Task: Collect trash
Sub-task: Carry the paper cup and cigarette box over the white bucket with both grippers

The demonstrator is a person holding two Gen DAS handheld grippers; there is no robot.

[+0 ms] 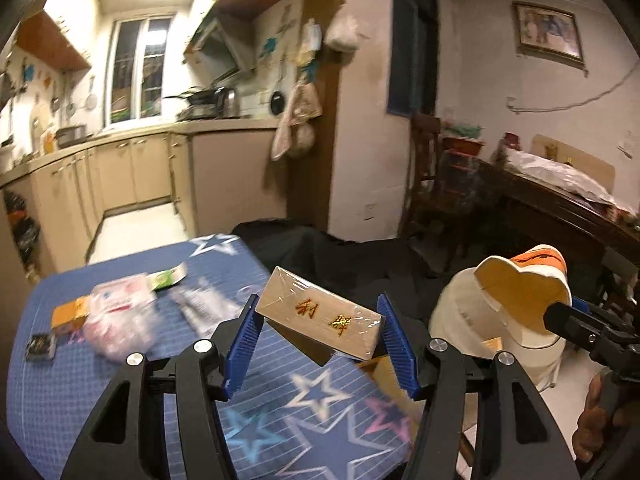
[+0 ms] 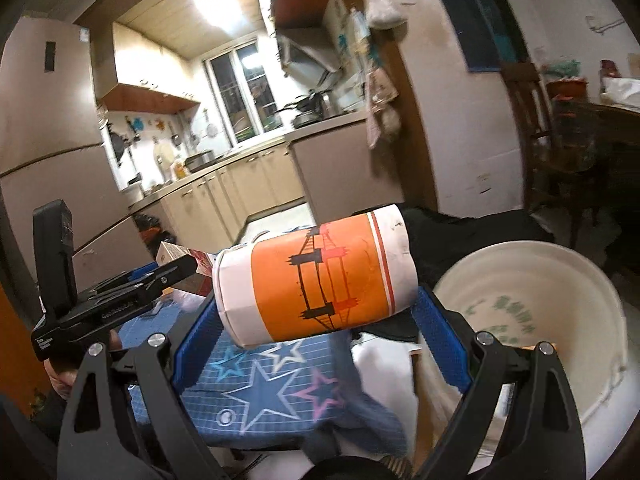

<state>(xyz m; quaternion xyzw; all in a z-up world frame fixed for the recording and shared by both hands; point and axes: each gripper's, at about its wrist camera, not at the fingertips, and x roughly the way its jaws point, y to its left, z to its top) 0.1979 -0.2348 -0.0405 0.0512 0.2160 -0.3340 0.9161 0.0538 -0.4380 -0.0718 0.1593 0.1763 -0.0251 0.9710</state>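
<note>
My left gripper [image 1: 318,320] is shut on a tan cigarette box [image 1: 320,314] with gold characters, held above the right edge of the blue star-patterned table [image 1: 120,392]. My right gripper [image 2: 316,304] is shut on an orange and white paper cup [image 2: 316,280], held sideways above the table edge. The cup also shows in the left wrist view [image 1: 528,280], over the white bin [image 1: 472,320]. The white bin [image 2: 552,312] stands open to the right of the table. The box also shows in the right wrist view [image 2: 188,266].
Loose trash lies on the table's far left: a pink plastic packet [image 1: 120,320], an orange box [image 1: 70,314], a green wrapper [image 1: 170,276], a small dark packet [image 1: 40,346]. A black cloth [image 1: 340,264] lies beyond the table. A dark wooden table [image 1: 560,208] stands at right.
</note>
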